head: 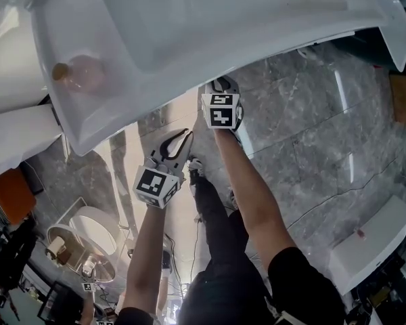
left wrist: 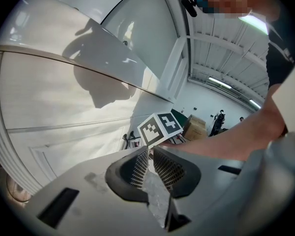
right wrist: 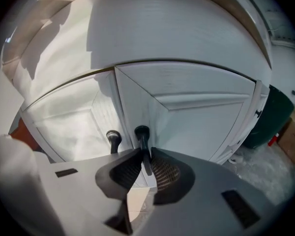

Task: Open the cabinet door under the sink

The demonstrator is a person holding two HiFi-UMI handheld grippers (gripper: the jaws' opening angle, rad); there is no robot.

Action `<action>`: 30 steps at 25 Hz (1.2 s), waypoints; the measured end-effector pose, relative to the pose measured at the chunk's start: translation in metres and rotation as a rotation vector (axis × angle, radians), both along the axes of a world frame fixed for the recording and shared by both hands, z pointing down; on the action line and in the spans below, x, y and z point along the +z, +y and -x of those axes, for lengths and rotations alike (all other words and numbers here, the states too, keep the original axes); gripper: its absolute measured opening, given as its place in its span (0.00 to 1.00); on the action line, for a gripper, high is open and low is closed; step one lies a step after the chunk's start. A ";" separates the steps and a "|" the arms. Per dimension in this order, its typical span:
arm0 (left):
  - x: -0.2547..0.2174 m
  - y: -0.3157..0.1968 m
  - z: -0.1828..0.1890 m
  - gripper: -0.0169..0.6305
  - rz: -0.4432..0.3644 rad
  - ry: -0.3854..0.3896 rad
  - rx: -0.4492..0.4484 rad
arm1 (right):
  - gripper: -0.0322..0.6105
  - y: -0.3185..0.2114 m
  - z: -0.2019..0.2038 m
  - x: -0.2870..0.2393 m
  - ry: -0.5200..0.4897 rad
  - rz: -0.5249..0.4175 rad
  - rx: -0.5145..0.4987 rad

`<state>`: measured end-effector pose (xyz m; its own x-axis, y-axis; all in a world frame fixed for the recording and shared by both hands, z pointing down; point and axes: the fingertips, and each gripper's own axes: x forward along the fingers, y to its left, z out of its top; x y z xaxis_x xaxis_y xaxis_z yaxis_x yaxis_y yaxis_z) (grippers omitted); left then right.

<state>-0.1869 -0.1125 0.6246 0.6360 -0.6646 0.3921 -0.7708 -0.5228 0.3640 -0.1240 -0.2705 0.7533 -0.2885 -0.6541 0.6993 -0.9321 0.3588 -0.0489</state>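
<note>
Under white sink point(head: 257, 39), right claw point(right wrist: 145, 154) tight on dark door handle point(right wrist: 141, 132) (left claw point(left wrist: 150, 154) together, empty).

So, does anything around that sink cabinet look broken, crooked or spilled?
Nothing stands out. The cabinet doors look whole, the left handle and right handle stand straight side by side, and the right claw is shut on the right handle. No spill shows on the floor.
</note>
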 end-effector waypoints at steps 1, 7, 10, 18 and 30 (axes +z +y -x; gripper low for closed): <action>0.000 0.000 0.000 0.09 0.001 0.000 0.002 | 0.22 0.000 0.000 -0.001 -0.008 -0.003 0.009; 0.002 -0.002 -0.005 0.09 0.003 -0.005 0.001 | 0.21 0.001 -0.003 -0.004 -0.060 -0.019 0.033; 0.004 0.001 -0.012 0.09 0.011 -0.005 0.000 | 0.21 0.007 -0.009 -0.005 -0.081 -0.026 0.088; 0.010 0.017 -0.031 0.09 0.028 -0.018 0.013 | 0.21 0.034 -0.031 -0.007 -0.092 -0.049 0.091; 0.005 0.030 -0.070 0.09 0.047 -0.050 0.052 | 0.21 0.070 -0.066 -0.007 -0.103 -0.044 0.086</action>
<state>-0.1170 -0.0826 0.6295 0.6485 -0.6108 0.4543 -0.7605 -0.5461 0.3514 -0.0576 -0.2008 0.7467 -0.2988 -0.7088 0.6391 -0.9504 0.2815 -0.1321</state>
